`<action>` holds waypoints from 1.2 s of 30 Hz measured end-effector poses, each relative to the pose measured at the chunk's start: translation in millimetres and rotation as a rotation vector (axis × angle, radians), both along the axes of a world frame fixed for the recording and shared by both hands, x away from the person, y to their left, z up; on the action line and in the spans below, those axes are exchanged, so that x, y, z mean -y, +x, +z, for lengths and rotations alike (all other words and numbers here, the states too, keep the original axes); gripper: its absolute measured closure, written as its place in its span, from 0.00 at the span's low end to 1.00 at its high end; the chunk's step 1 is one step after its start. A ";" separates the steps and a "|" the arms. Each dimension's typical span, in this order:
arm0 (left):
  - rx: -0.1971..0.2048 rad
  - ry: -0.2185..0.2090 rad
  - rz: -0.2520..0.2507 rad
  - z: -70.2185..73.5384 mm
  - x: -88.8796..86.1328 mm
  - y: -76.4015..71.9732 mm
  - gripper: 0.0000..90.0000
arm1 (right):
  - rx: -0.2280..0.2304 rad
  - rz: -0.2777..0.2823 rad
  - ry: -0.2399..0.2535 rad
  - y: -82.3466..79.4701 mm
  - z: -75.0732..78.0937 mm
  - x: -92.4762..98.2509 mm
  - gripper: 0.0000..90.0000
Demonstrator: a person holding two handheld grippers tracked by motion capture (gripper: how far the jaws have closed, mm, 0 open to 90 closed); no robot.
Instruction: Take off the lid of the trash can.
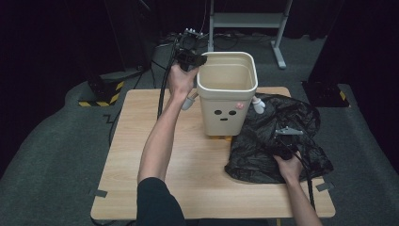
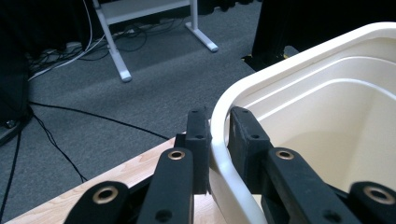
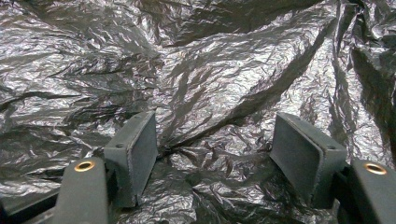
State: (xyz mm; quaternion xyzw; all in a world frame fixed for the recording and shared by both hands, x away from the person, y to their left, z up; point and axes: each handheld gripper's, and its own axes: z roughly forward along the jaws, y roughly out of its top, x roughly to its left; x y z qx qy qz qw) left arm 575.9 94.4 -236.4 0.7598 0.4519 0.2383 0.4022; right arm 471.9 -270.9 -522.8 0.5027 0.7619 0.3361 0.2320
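Observation:
A cream plastic bin (image 1: 227, 94) with a face drawn on its front stands on the wooden table (image 1: 141, 188). My left gripper (image 1: 190, 59) is at the bin's far left corner, shut on the bin's rim (image 2: 219, 140), one jaw outside the wall and one inside. To the right of the bin lies a crumpled black plastic bag (image 1: 277, 136). My right gripper (image 1: 286, 141) rests on that bag with its jaws wide apart. The bag's wrinkled film (image 3: 205, 84) lies under and between the jaws, and the pads are not pressing it.
White objects poke out at both sides of the bin's base, one at the left (image 1: 189, 101), one at the right (image 1: 258, 104). Behind the table are cables on grey carpet and a white metal frame (image 1: 249, 21). Black-and-yellow striped feet (image 1: 101, 94) stand at the left.

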 end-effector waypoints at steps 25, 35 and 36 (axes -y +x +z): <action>0.020 -0.024 0.023 20.1 -20.2 -14.6 0.87 | -0.001 0.005 0.002 0.0 -0.1 -0.8 0.34; 0.040 -0.008 0.028 27.5 -27.3 -25.6 0.87 | -0.001 0.005 0.002 -0.1 0.0 -0.8 0.34; 0.040 -0.008 0.031 27.6 -28.4 -26.1 0.87 | -0.001 0.005 0.003 -0.1 0.0 -0.9 0.34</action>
